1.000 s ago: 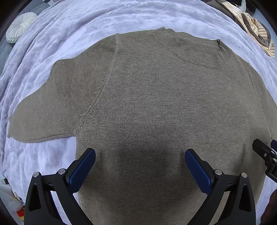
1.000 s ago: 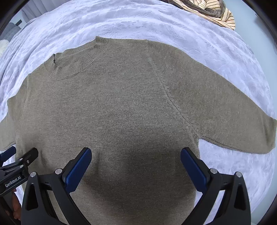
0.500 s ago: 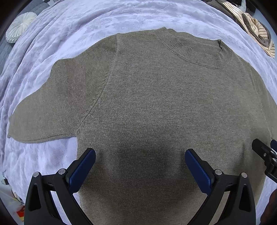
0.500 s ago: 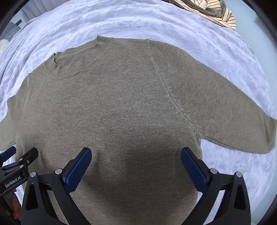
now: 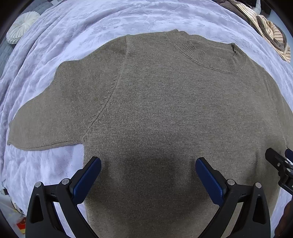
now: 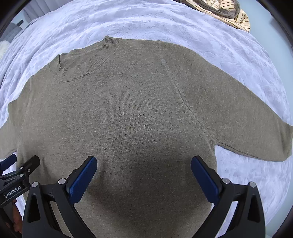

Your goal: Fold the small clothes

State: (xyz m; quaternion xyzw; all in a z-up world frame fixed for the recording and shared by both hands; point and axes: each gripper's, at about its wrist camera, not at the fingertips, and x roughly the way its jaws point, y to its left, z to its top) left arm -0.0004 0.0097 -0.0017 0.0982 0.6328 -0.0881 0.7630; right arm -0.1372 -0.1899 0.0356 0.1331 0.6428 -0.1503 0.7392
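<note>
An olive-brown knit sweater point(image 5: 164, 113) lies flat and spread out on a lavender blanket point(image 5: 109, 20), collar far from me. Its left sleeve point(image 5: 55, 113) reaches out to the left; its right sleeve point(image 6: 247, 117) reaches right in the right wrist view, where the body point(image 6: 137, 119) fills the frame. My left gripper point(image 5: 148, 175) is open and empty, hovering over the lower left body. My right gripper point(image 6: 143, 174) is open and empty over the lower right body; it also shows at the right edge of the left wrist view point(image 5: 280, 164).
A striped beige and brown garment point(image 5: 271, 31) lies bunched at the far right of the bed, also in the right wrist view point(image 6: 223, 11). A round white cushion point(image 5: 22, 25) sits at the far left. The blanket point(image 6: 238, 179) lies bare around the sweater.
Both views have shifted very slightly; the sweater sits a touch lower in the right wrist frame. Both grippers stay open and nothing was grasped.
</note>
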